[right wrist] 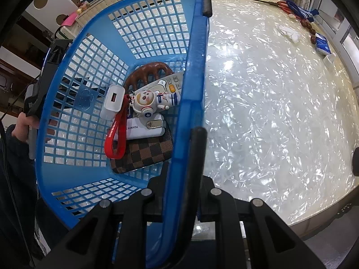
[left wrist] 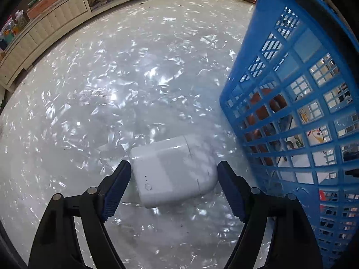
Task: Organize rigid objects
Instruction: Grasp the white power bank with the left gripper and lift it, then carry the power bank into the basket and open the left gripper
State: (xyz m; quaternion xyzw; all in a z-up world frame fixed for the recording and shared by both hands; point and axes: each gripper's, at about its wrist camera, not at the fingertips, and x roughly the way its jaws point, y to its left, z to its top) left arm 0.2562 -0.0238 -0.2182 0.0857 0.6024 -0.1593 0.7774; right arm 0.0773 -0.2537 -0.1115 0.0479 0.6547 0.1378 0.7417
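Note:
A white boxy device [left wrist: 172, 170] lies on the shiny pearl table [left wrist: 134, 78]. My left gripper [left wrist: 174, 174] is open, with a blue-padded finger on each side of the device and a gap showing on the right. A blue plastic basket [left wrist: 298, 112] stands tilted just right of it. My right gripper [right wrist: 179, 148] is shut on the basket's rim [right wrist: 190, 112] and holds the basket tipped. Inside lie a white charger [right wrist: 112, 100], an astronaut keychain [right wrist: 145, 100] on a red strap [right wrist: 115, 139], a remote [right wrist: 168, 85], a white power bank [right wrist: 143, 130], a checkered pouch [right wrist: 143, 154] and a brown comb [right wrist: 148, 71].
Red-handled scissors [right wrist: 278, 4], a blue cloth [right wrist: 303, 11], brown beads [right wrist: 308, 27], white tissue [right wrist: 289, 32] and a blue tissue pack [right wrist: 323, 46] sit along the table's far right edge. A cluttered beige cabinet [left wrist: 56, 18] runs behind the table.

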